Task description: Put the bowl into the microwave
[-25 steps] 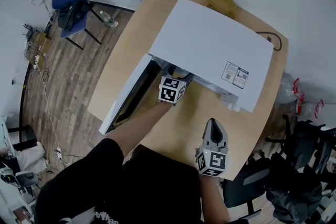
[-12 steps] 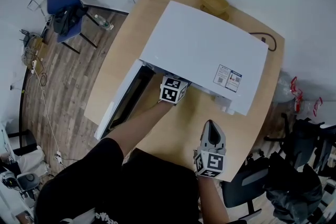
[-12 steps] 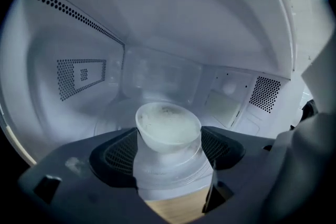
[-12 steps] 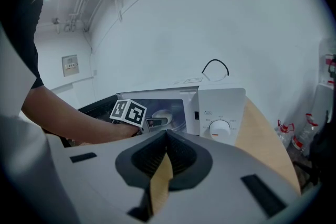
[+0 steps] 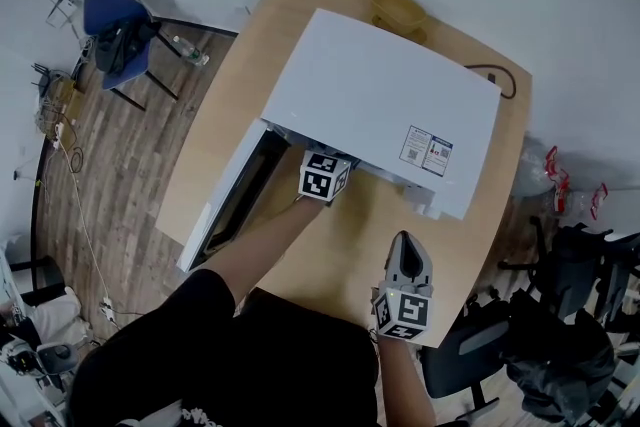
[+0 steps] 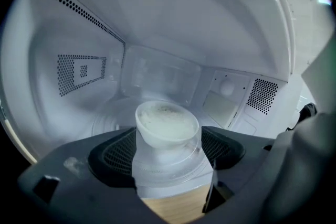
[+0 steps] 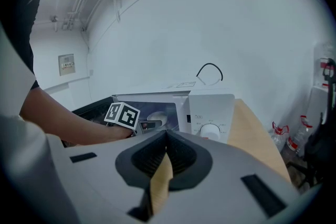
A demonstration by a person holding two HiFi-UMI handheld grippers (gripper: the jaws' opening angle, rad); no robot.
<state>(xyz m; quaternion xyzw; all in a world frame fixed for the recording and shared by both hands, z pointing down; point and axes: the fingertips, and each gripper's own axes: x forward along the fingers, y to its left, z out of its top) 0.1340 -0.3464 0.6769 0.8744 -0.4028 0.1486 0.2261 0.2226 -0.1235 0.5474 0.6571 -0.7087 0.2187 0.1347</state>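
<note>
The white microwave (image 5: 380,105) stands on the wooden table with its door (image 5: 228,200) swung open to the left. My left gripper (image 5: 323,177) reaches into the cavity mouth. In the left gripper view its jaws are shut on a small white bowl (image 6: 167,126), held slightly tilted above the glass turntable (image 6: 113,115) inside the cavity. My right gripper (image 5: 405,285) rests shut and empty near the table's front edge, pointing at the microwave's control panel (image 7: 210,113). From the right gripper view, the left gripper's marker cube (image 7: 122,115) sits in the opening.
A yellow object (image 5: 398,10) lies behind the microwave, with a black cable (image 5: 495,75) at the back right. A blue chair (image 5: 115,25) stands on the wood floor at left. Dark chairs and bags (image 5: 560,315) crowd the right side.
My left gripper has edged a little deeper under the microwave's top edge with the bowl. The right gripper has stayed where it was; the head view shifted slightly.
</note>
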